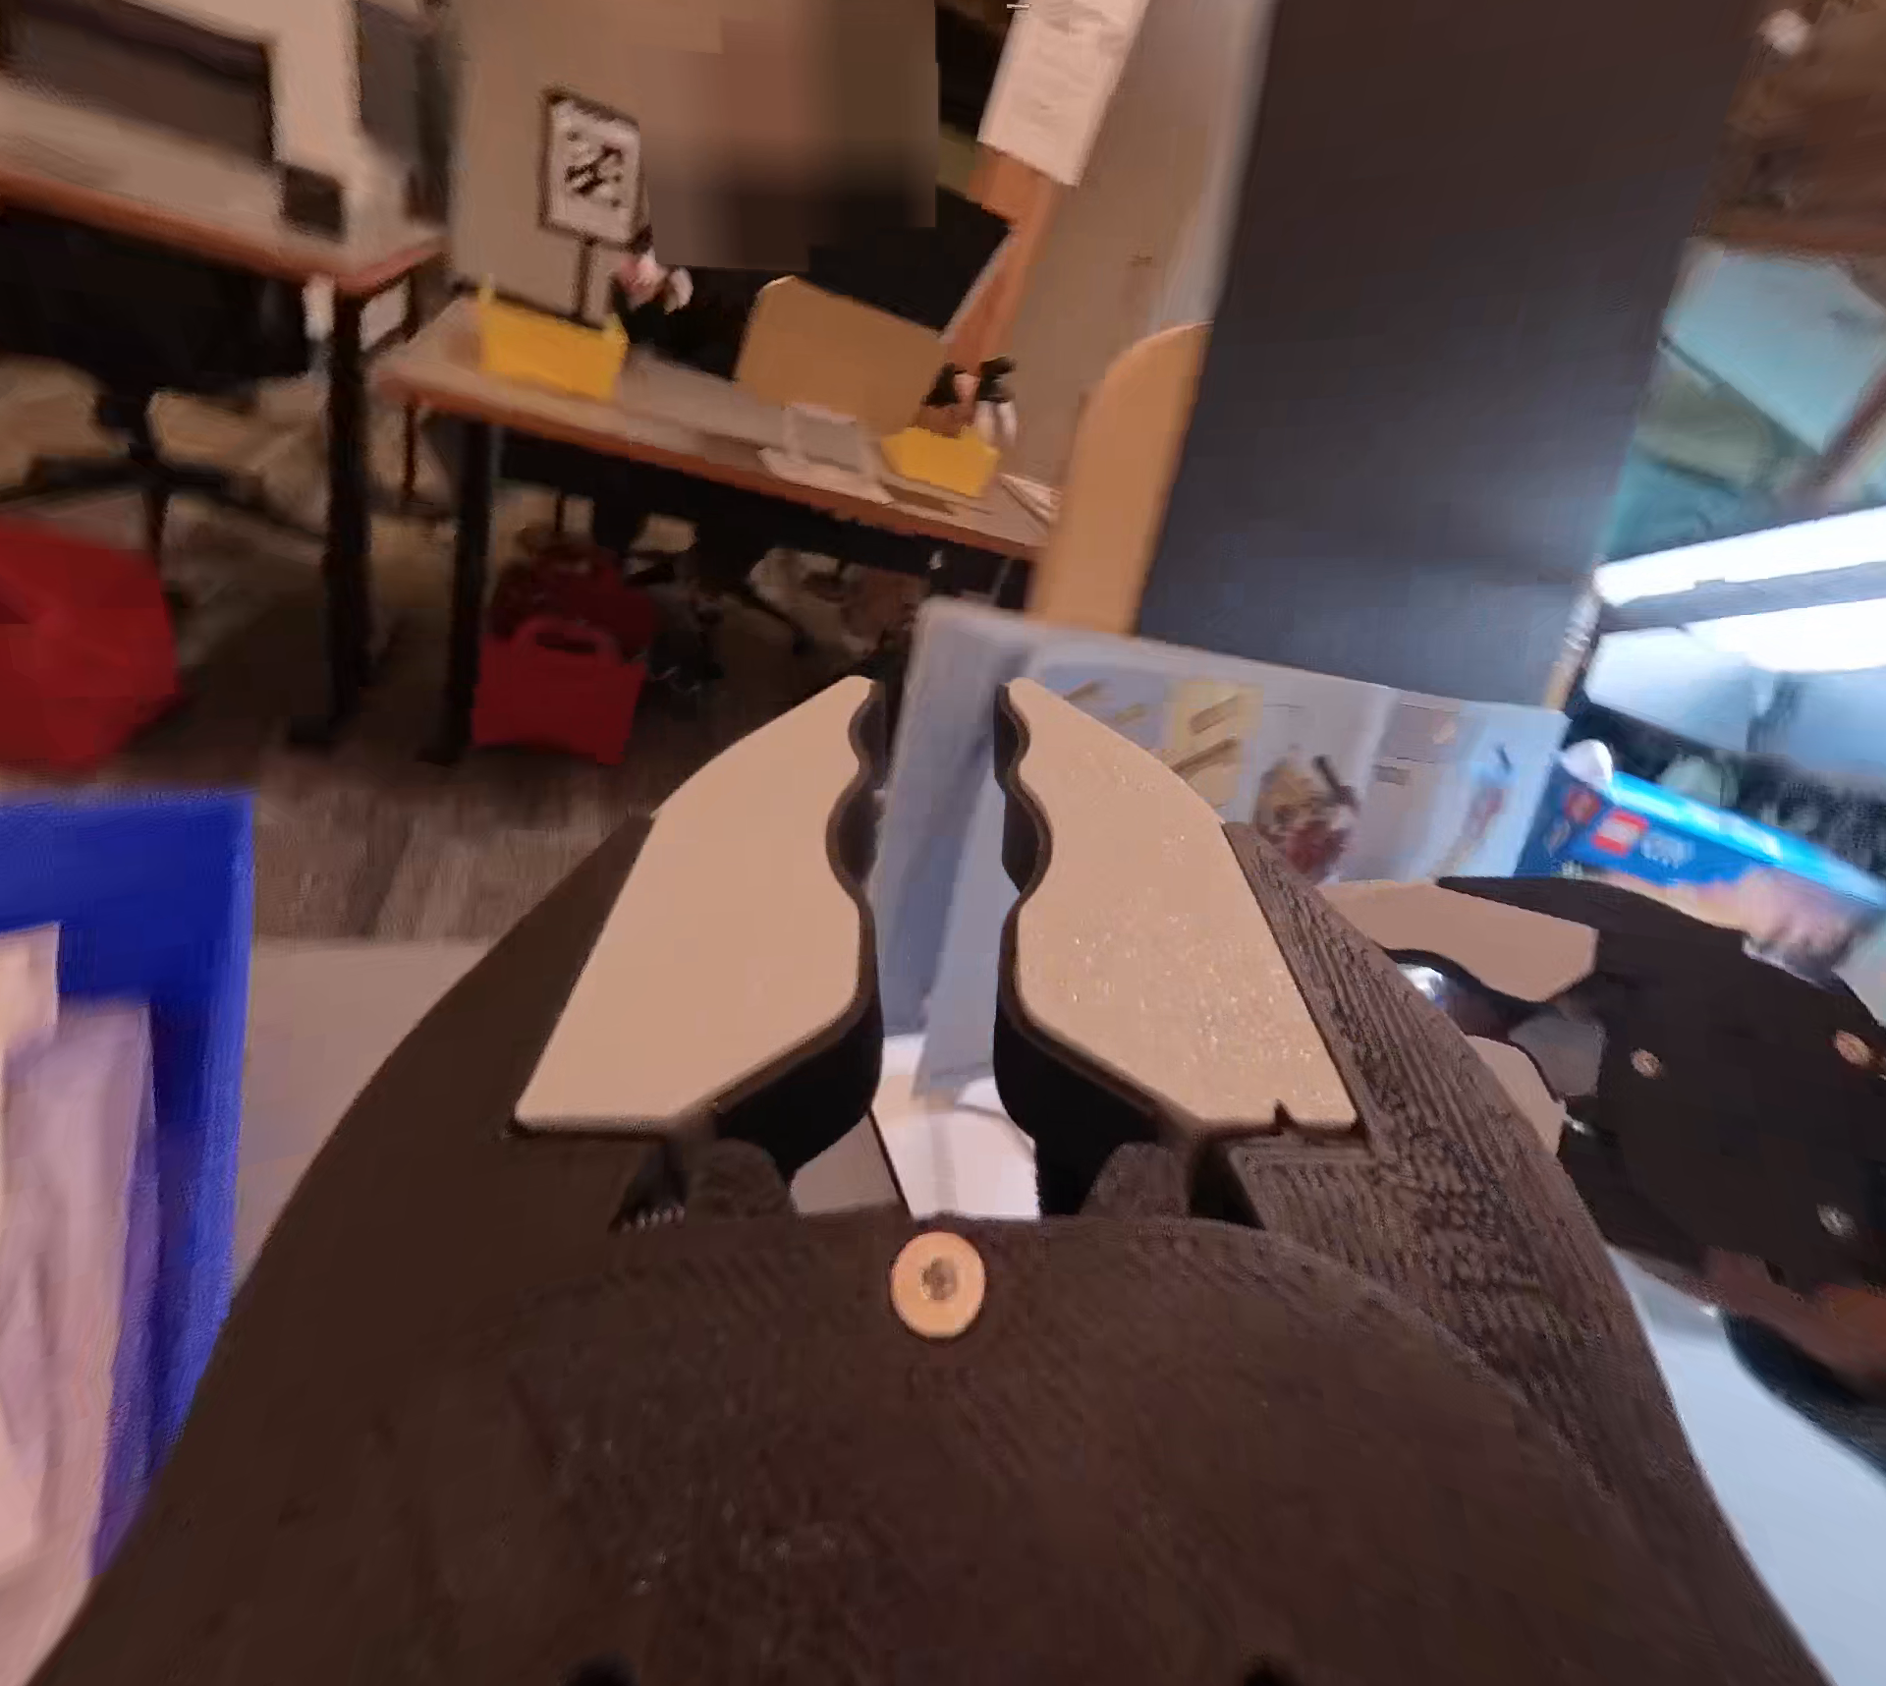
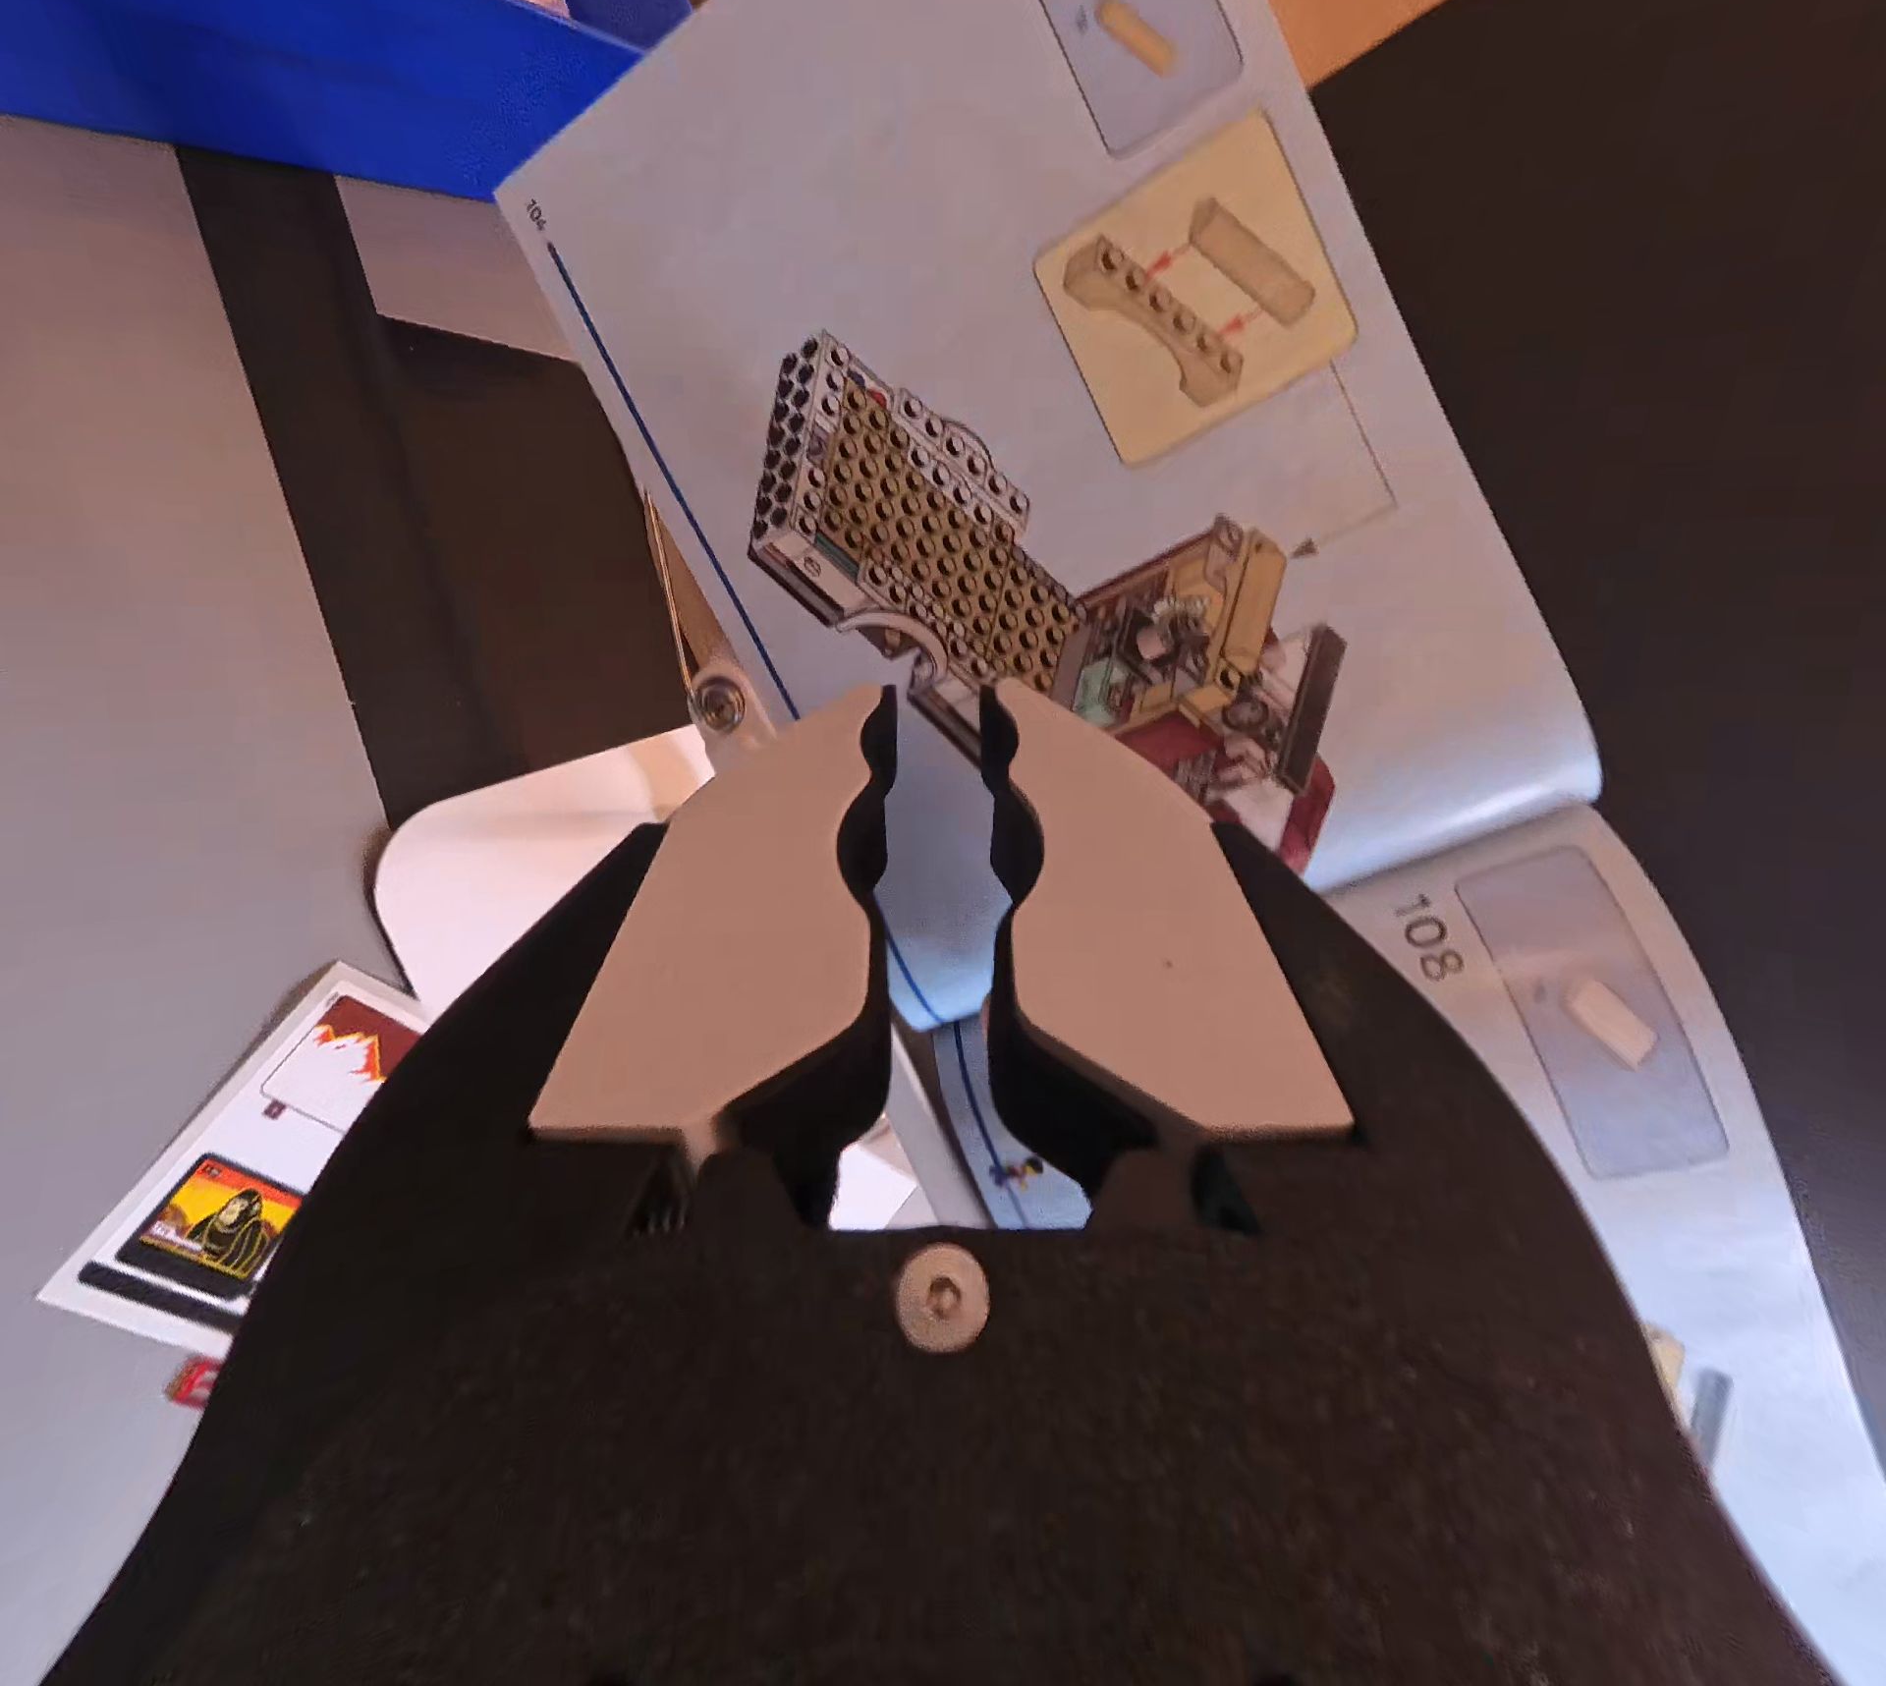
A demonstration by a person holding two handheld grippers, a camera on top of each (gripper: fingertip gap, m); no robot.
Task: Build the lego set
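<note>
Right wrist view gives me the clearest picture, so I start with the biggest thing in it: the open pale-blue paper instruction booklet, which lies across the grey tabletop with its pages curling up at the spine. Its upper page carries drawings of a tan and grey studded build. At the top left I see a blue plastic bin, with the booklet's corner lying just beside it. Lower left, a white sticker sheet with coloured panels lies flat on the table, partly hidden behind my gripper body. A pair of metal scissors pokes out from under the booklet's left edge, only the blades and pivot showing.

My right gripper hangs over the booklet's lower page edge, its beige fingers parted by a narrow gap with nothing between them.

From the left wrist view, the left gripper points outward at a raised angle, its fingers likewise slightly apart and empty. Beyond its tips I see the booklet standing up, and to the right a blue cardboard lego box, blurred. The right gripper's dark body sits at my right edge. I cannot make out any loose bricks in either view.
</note>
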